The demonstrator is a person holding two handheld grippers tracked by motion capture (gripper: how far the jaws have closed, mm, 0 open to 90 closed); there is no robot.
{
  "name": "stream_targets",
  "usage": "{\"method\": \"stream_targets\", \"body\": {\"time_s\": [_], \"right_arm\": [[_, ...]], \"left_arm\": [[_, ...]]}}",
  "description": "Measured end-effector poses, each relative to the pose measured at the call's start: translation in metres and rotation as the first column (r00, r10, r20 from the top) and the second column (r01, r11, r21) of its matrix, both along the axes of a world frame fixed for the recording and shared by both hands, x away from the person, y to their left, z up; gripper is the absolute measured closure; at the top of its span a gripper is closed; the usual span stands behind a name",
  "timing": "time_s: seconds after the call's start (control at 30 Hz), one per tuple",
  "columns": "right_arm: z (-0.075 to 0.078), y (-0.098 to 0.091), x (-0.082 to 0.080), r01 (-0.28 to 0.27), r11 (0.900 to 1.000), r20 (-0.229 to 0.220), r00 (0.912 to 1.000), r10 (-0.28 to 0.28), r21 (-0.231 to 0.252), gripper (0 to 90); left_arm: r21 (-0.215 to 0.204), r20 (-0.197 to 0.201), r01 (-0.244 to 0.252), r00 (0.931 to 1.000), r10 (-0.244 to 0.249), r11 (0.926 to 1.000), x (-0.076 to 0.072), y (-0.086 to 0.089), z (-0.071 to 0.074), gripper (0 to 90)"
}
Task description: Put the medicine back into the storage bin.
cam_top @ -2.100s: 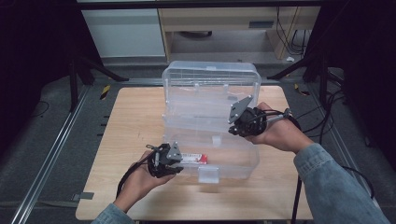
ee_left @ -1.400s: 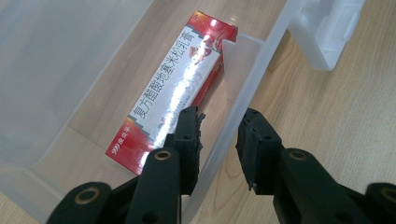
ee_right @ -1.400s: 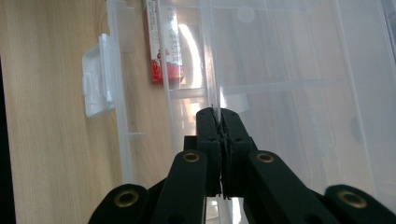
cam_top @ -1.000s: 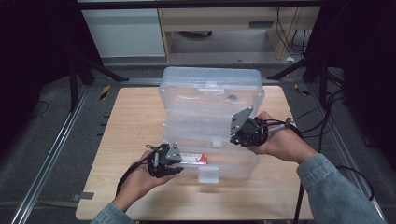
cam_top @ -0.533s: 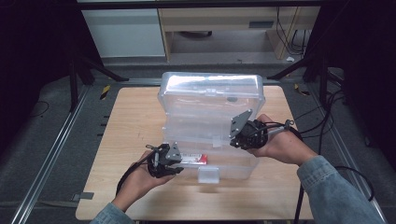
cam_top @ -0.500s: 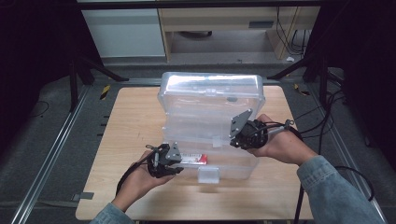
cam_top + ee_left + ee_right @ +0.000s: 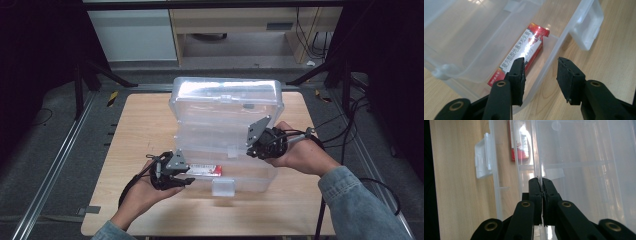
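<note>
Right gripper [image 7: 541, 202] clenched on lid [image 7: 227, 112] edge of clear box [image 7: 240, 177], lid half-raised. Left gripper [image 7: 541, 77] released, jaws straddling box's front wall. Red carton [image 7: 520, 56] lies inside box, just beyond left jaws, near latch [image 7: 587, 26]. Box on table [image 7: 135, 135].

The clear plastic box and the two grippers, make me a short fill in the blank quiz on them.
1. The right gripper is shut on the edge of the box's ____.
2. The left gripper's jaws are ____.
3. The red carton lies ____ the clear plastic box.
4. The box stands on a ____ table.

Missing words: lid; open; inside; wooden
</note>
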State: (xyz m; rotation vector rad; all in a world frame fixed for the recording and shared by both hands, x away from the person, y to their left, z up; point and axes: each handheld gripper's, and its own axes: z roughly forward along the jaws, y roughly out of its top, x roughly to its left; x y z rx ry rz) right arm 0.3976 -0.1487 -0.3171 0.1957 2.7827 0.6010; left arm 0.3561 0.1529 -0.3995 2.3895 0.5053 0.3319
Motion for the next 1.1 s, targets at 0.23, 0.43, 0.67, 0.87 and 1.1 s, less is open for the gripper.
{"method": "stream_targets", "body": {"time_s": [0.23, 0.43, 0.67, 0.87, 1.1], "right_arm": [[0.0, 0.0, 0.0, 0.001, 1.0, -0.001, 1.0, -0.001, 0.002, 87.8], [-0.001, -0.001, -0.001, 0.01, 0.9999, -0.002, 0.9999, -0.01, 0.01, 87.4], [-0.002, -0.002, -0.002, 0.013, 0.9997, 0.001, 0.9999, -0.013, 0.022, 87.2], [-0.002, -0.003, -0.001, 0.01, 0.9995, -0.003, 0.9999, -0.01, 0.03, 87.2], [-0.003, -0.003, -0.002, 0.008, 0.9993, -0.004, 1.0, -0.008, 0.036, 86.9]], "left_arm": [[-0.082, 0.014, -0.008, 0.9999, 0.009, 0.9966, -0.01, 0.01, 0.022, 55.2], [-0.145, 0.016, -0.055, 0.9982, 0.058, 0.9879, -0.011, 0.02, 0.044, 53.2], [-0.171, 0.025, -0.123, 0.9913, 0.129, 0.9775, 0.007, 0.037, 0.072, 53.1], [-0.201, 0.013, -0.199, 0.9785, 0.206, 0.9591, 0.031, 0.053, 0.082, 53.2], [-0.214, 0.023, -0.262, 0.9617, 0.273, 0.9409, 0.058, 0.058, 0.089, 56.4]]}}
